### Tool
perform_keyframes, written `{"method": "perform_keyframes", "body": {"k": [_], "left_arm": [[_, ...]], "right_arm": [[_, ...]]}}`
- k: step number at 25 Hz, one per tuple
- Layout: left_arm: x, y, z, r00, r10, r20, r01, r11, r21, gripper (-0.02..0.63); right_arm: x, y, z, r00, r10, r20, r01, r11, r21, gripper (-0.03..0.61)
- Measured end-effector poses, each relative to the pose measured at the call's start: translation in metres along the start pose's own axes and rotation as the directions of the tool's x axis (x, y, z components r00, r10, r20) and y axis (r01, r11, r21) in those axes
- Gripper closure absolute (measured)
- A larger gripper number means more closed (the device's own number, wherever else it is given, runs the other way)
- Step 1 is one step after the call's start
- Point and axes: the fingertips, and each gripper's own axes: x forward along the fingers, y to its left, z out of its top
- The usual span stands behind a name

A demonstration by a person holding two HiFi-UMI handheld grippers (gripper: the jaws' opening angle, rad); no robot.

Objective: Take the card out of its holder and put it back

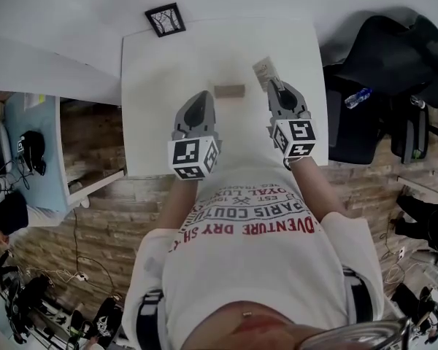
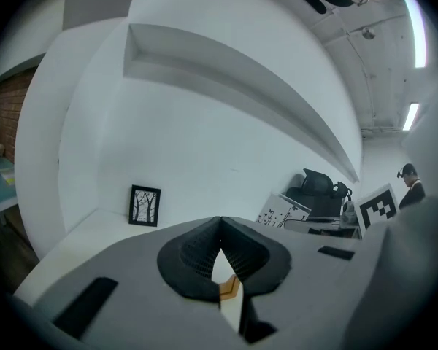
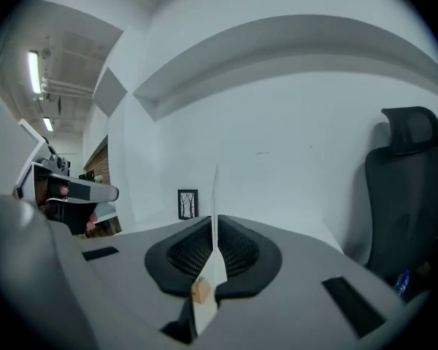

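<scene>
A small wooden card holder (image 1: 228,90) lies on the white table (image 1: 153,79) with nothing in its slot. My right gripper (image 1: 276,86) hovers just right of it, shut on the lower edge of a white patterned card (image 1: 263,72). In the right gripper view the card (image 3: 214,195) stands edge-on between the pads of that gripper (image 3: 214,221). My left gripper (image 1: 197,111) sits to the front left of the holder, shut and holding nothing; its pads meet at the tip (image 2: 219,224). From the left gripper view the card (image 2: 281,210) shows off to the right.
A small black picture frame (image 1: 166,19) stands at the table's far edge. A black office chair (image 1: 394,57) with a bottle (image 1: 358,97) on it is right of the table. A blue side desk (image 1: 36,152) stands to the left.
</scene>
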Motion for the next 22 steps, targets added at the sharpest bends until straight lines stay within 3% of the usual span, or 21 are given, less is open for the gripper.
{"method": "perform_keyframes", "body": {"k": [5, 22], "left_arm": [[-0.008, 0.001, -0.005, 1.000, 0.011, -0.011, -0.011, 1.000, 0.000, 0.589], [-0.018, -0.010, -0.004, 1.000, -0.013, -0.001, 0.013, 0.998, 0.067, 0.589]], "right_arm": [[-0.008, 0.001, -0.008, 0.998, -0.065, -0.015, 0.066, 0.998, 0.018, 0.543], [-0.014, 0.020, -0.005, 1.000, 0.016, -0.012, -0.016, 1.000, 0.003, 0.545]]}}
